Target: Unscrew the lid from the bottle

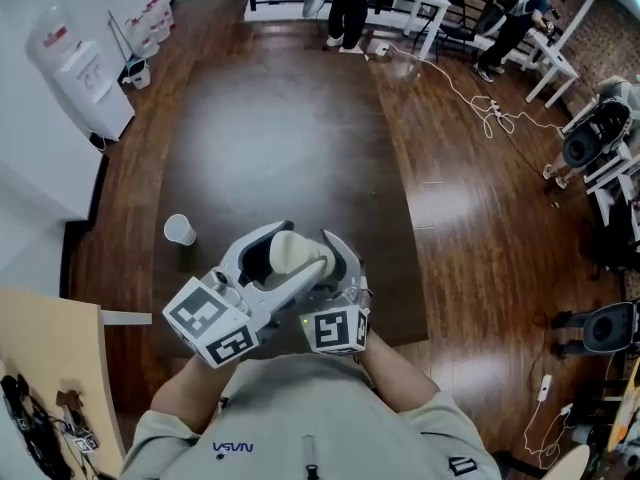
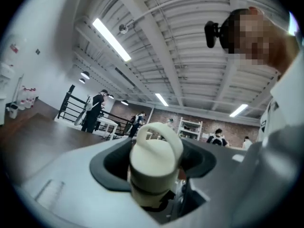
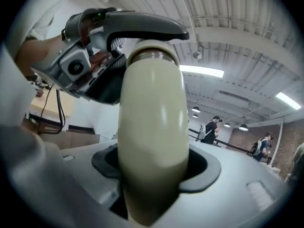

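I hold a cream bottle close to the chest, between both grippers. In the right gripper view its smooth body fills the gap between the jaws, and my right gripper is shut on it. The bottle's cream lid, which has a loop handle, sits between the jaws of my left gripper, shut on it. From the right gripper view the left gripper caps the bottle's top end. In the head view the left gripper and right gripper meet around the bottle, marker cubes toward me.
A large dark table lies ahead with a white paper cup near its left edge. A water dispenser stands at far left, a light wooden desk with cables at lower left. People and white tables are at the back.
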Demonstrator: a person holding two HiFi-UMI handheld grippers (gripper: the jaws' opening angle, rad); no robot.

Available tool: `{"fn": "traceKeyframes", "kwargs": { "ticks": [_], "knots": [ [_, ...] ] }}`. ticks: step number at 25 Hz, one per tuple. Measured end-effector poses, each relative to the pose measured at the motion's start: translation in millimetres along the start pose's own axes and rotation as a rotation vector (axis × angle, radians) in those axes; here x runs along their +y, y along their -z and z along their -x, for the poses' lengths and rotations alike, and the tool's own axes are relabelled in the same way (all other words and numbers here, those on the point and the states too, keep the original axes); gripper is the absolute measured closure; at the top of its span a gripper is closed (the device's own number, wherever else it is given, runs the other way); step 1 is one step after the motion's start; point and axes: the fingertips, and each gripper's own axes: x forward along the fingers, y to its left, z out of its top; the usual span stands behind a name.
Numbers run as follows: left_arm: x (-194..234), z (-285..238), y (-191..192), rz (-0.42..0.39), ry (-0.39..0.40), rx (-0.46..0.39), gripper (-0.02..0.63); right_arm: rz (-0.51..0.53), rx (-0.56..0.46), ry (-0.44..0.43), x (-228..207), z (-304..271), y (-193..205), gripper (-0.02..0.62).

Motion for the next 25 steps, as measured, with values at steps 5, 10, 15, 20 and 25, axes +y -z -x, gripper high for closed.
{"fn": "traceKeyframes", "kwargs": {
  "ticks": [5, 10, 15, 20, 25],
  "knots": [
    [7.9, 12.9, -25.9, 0.022, -0.080, -0.089, 0.302, -0.085, 0.009, 0.001, -1.3, 0.3, 16.7, 0.295],
    [21.8, 22.8, -15.2, -0.105, -0.106, -0.080, 0.302, -0.236, -0.041, -0.078, 1.5, -0.9, 31.8, 0.295],
    [69.7, 31.0, 52.7, -0.192, -0.179, 0.025, 0.302, -0.317, -0.025, -0.103, 2.3, -3.0, 58.3, 0.293],
    [113.3, 40.2, 142.1, -0.177, -0.227, 0.171, 0.302, -0.368, 0.018, -0.119, 9.9, -6.7, 92.2, 0.295],
    [131.5, 42.4, 203.2, -0.185, -0.256, 0.289, 0.304, -0.390, 0.056, -0.134, 19.3, -11.1, 117.6, 0.294]
  ]
}}
